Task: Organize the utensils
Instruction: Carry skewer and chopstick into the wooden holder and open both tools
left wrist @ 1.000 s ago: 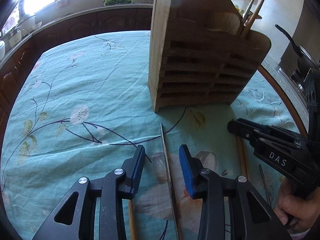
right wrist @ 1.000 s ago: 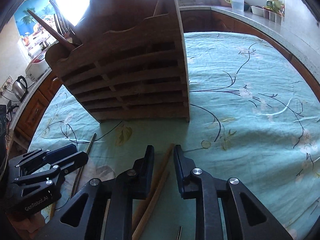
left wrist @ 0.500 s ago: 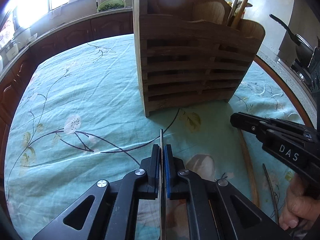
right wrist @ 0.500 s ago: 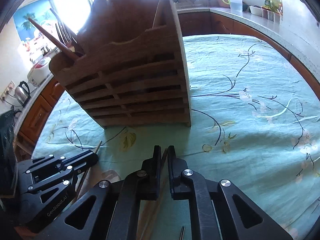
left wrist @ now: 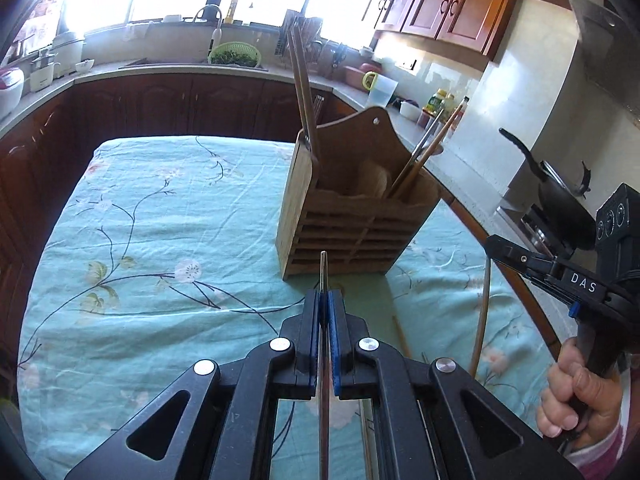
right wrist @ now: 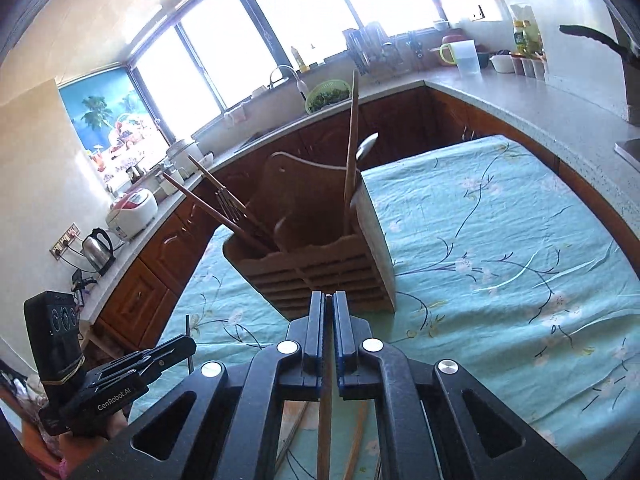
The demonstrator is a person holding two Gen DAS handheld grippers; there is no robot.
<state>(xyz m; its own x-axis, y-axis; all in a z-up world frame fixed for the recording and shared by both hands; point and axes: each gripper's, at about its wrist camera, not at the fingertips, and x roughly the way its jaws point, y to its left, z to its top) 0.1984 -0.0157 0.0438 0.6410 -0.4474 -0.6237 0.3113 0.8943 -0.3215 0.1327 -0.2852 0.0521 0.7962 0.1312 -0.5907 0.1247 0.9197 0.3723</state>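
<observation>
Two grippers are raised over the table. Left gripper [left wrist: 325, 300] is clamped on a thin metal utensil [left wrist: 324, 272]; right gripper [right wrist: 329, 304] is clamped on a wooden chopstick [right wrist: 325, 420]. Loose chopsticks [left wrist: 400, 340] lie on the floral teal tablecloth [left wrist: 160, 240]. Beyond stands the slatted wooden holder [left wrist: 352, 228], holding utensils. Dark cabinets [left wrist: 160, 100], counter and bright windows [right wrist: 280, 20] close the room.

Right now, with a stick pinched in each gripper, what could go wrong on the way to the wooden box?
1. The left gripper pinches a thin metal chopstick near one end, so it might swing or slip out.
2. The right gripper holds a wooden chopstick the same way; its long tail could snag the tablecloth.
3. The wooden box already has tall chopsticks leaning out; a new one could bump them or miss its slot.
</observation>
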